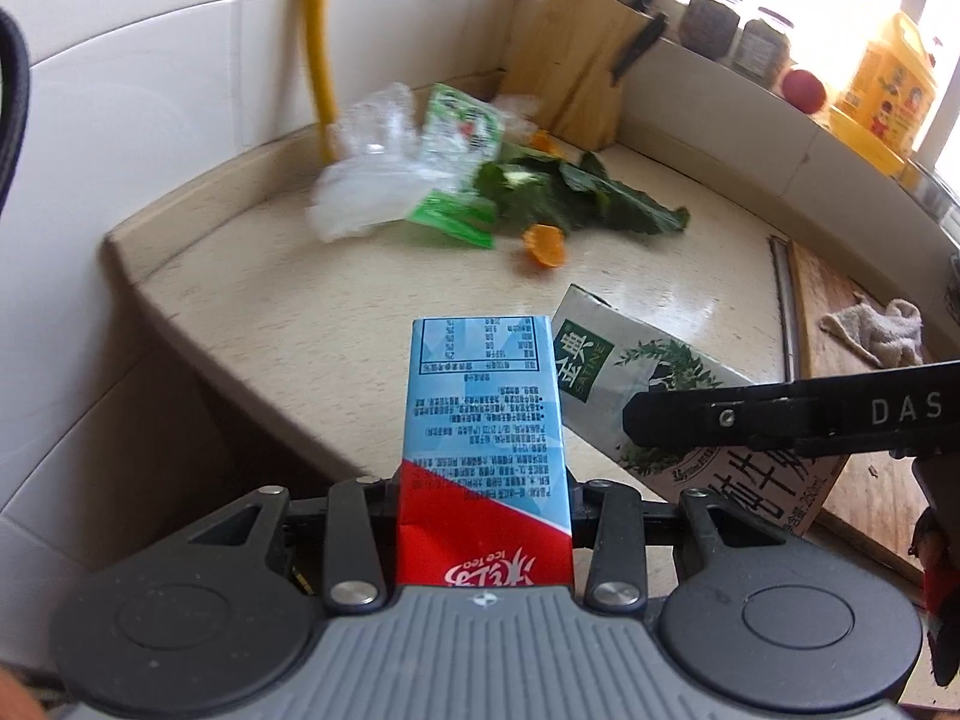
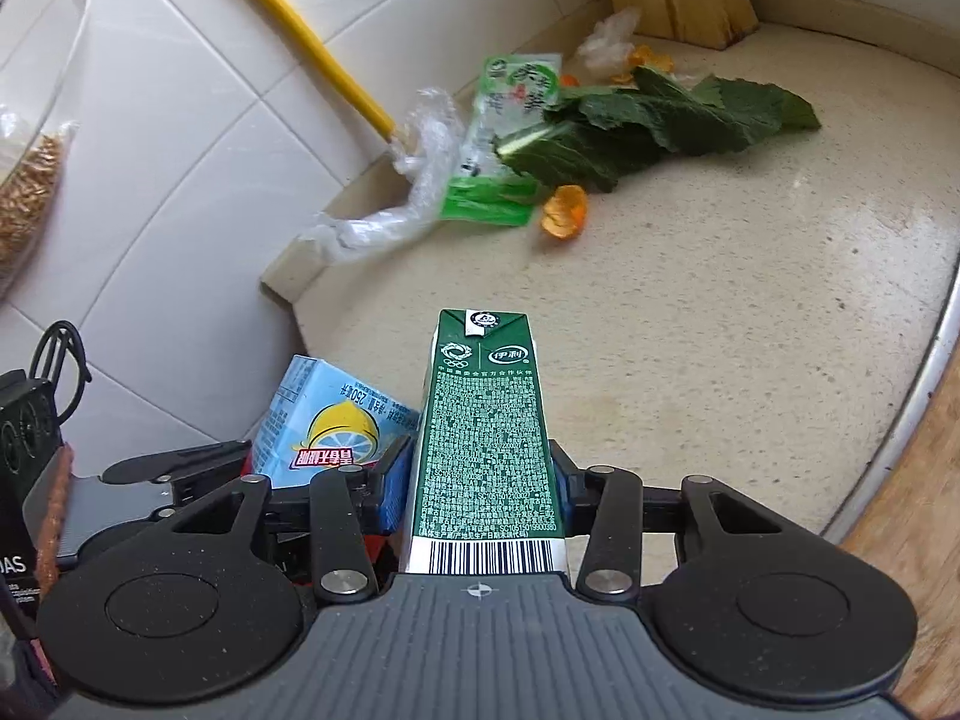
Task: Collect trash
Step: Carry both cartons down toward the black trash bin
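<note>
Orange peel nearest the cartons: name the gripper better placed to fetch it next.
Neither is free: the left gripper clamps the ice tea carton, the right gripper the green milk carton. Once emptied, probably right: the orange peel lies nearly straight ahead of it.

Left tongs point(image 1: 483, 480) clamp ice tea carton point(image 1: 480, 444); milk carton point(image 1: 648, 384) beside.

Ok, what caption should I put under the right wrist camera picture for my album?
Right gripper holds a green milk carton above the counter, with leaves and orange peel waiting.
</note>
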Motion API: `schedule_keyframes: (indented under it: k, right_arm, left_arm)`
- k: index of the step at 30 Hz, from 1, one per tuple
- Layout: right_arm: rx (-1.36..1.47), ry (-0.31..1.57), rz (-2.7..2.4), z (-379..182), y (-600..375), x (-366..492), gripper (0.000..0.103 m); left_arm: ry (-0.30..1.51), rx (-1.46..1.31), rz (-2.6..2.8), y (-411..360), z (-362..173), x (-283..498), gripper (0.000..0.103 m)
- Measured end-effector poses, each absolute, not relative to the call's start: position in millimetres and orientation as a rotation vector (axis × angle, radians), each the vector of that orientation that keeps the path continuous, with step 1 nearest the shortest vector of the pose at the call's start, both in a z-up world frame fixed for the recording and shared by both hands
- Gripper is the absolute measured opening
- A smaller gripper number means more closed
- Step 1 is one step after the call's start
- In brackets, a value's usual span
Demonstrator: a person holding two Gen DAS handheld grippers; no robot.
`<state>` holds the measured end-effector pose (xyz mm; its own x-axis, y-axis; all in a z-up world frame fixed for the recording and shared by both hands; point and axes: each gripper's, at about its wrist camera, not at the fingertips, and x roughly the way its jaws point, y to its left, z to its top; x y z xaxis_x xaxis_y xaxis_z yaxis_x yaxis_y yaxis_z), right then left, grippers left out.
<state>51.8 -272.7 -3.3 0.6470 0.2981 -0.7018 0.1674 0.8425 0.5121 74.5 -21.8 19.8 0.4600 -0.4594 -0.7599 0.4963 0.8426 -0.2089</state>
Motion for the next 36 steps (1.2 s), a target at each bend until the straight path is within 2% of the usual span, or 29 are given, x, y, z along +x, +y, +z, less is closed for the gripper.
schedule_keyframes:
  k: [20, 36]
  right_arm:
    - [0.510, 0.891, 0.313, 11, -172, 94, 0.052]
    - [0.434, 0.932, 0.462, 11, -93, 129, 0.052]
  left_arm:
    - [0.888, -0.035, -0.320, 102, 23, 56, 0.035]
    - [0.890, -0.058, -0.224, 157, 11, 52, 0.035]
